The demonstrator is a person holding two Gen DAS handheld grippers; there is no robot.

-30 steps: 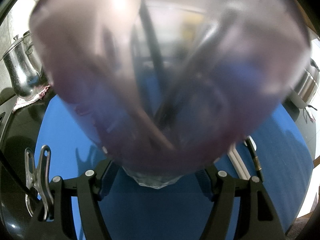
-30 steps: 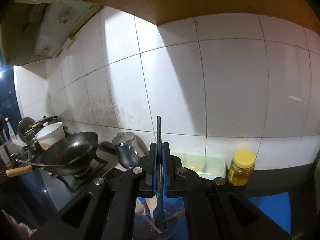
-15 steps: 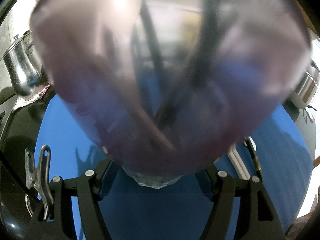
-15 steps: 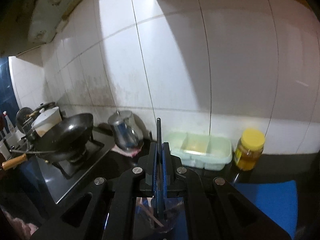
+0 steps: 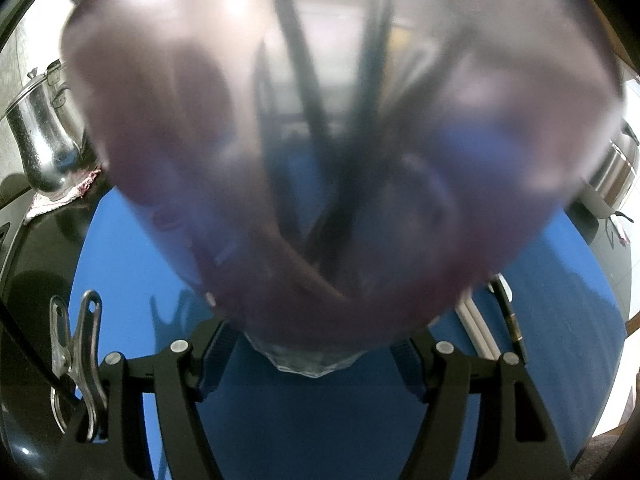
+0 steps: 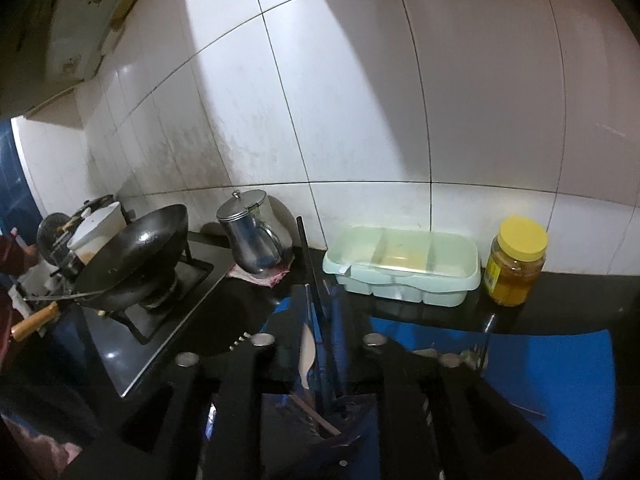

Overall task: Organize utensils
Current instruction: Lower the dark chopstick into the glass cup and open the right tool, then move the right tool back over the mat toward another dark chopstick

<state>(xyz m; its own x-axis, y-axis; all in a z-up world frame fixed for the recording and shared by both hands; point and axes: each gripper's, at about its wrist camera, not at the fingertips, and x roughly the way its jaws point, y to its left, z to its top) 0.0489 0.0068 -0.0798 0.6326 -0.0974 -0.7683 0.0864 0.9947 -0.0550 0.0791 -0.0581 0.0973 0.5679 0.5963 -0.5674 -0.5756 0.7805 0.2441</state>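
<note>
Over the blue mat (image 5: 132, 264) on the desk, the left hand-held gripper (image 5: 316, 356) clamps the base of a clear cup (image 5: 320, 168) that already stands several utensils upright. The step in hand is dropping a dark chopstick (image 6: 309, 264) into that cup. The right hand-held gripper (image 6: 322, 344) has just been opening; the chopstick stands between its parted jaws, apparently released. Next move, as judged: withdraw upward and fetch another utensil from the mat.

Both wrist views over shared cup (image 5: 340, 160)
</note>
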